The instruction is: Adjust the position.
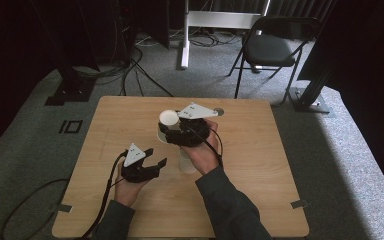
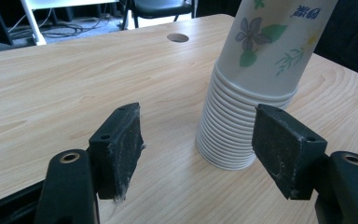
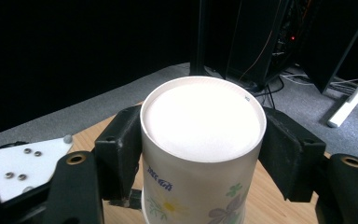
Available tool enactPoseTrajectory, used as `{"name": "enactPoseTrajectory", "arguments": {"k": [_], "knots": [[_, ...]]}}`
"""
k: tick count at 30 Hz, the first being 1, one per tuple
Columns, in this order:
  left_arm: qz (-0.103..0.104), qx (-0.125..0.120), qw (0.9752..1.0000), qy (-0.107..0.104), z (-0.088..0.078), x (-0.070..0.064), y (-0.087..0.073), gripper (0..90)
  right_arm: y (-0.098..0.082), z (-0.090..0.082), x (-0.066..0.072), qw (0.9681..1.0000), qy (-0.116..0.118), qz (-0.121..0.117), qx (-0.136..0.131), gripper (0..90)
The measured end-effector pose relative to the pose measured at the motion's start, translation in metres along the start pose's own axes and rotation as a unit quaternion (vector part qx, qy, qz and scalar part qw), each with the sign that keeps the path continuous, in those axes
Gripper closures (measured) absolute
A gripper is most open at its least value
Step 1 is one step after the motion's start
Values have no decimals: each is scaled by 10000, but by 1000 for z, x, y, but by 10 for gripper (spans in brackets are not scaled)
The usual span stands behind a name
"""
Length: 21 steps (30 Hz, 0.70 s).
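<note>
Looking down from the high view, a wooden table (image 1: 260,165) carries a stack of upside-down paper cups (image 1: 187,162) near its middle. The right gripper (image 1: 172,131) is held over the far part of the table, a hand (image 1: 203,150) behind it and its grey plate on top; its jaws sit either side of a single upturned cup (image 1: 169,120), whose white base faces the camera. The left gripper (image 1: 156,158) lies nearer and to the left, its jaws spread wide and aimed towards the stack, with bare table between them. On the floor beyond the table stand a black folding chair (image 1: 272,47) and tangled cables (image 1: 115,70).

The left gripper view (image 2: 198,149) brings out what the overhead shot blurs: the stack (image 2: 242,116) is many nested rims, standing on the table just beyond the jaws and to the right. The uppermost cup has a flower print and blue lettering. The jaws stand wide, and neither pad touches the stack. A round hole (image 2: 177,37) in the tabletop shows farther off.

The right gripper view (image 3: 200,161) shows the grip itself. The single cup (image 3: 200,140) stands base-up between the two black jaws, and both pads lie against its sides, so the jaws are wide yet closed on it. The same flower print and blue lettering run down its wall. The left gripper's grey plate (image 3: 18,170) shows at the lower left.
</note>
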<state>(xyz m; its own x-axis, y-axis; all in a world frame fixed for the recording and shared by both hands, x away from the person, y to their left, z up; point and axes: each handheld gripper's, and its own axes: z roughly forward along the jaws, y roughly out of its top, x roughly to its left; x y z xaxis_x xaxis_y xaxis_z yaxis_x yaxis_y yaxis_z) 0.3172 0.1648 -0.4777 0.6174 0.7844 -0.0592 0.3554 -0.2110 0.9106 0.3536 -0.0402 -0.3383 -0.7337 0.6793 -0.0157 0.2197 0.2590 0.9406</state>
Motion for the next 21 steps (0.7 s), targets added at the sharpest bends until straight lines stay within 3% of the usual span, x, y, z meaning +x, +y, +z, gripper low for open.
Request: {"name": "enactPoseTrajectory", "arguments": {"k": [21], "knots": [[45, -192, 9997, -115, -13, 0, 4, 355, -7, 20, 19, 9996, 245, -98, 109, 339]]}}
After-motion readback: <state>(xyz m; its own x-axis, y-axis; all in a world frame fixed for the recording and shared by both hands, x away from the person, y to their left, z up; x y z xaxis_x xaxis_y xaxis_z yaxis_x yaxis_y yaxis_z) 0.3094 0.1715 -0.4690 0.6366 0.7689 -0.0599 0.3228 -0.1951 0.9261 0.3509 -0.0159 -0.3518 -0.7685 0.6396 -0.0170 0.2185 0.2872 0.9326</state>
